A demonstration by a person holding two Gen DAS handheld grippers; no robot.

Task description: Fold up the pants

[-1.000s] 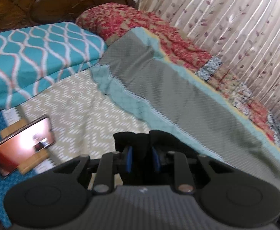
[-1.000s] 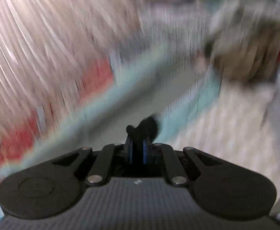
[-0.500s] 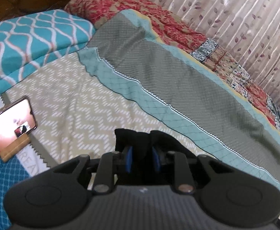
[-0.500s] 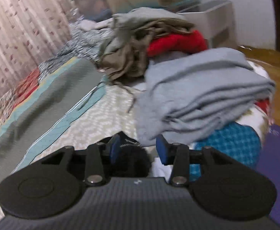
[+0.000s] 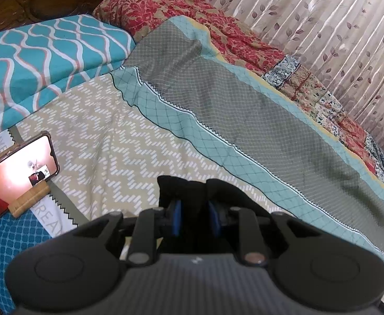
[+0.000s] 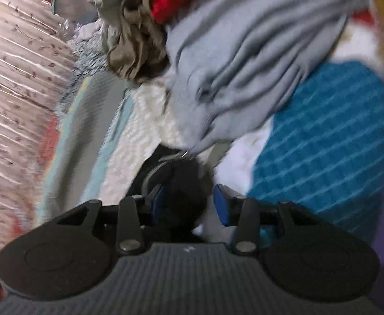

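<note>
Two grippers work over a bed (image 5: 118,141) spread with a beige zigzag sheet. The left gripper (image 5: 195,216) has its blue fingers (image 5: 176,218) nearly closed, clamped on a bunch of the black pants (image 5: 189,194) near the bed's near edge. The right gripper (image 6: 189,207) has just been narrowing; black pants cloth lies between its fingers (image 6: 221,207), against the left one and clear of the right. A phone (image 5: 16,176) sits left; folded grey clothes (image 6: 244,60) lie beyond the right gripper.
</note>
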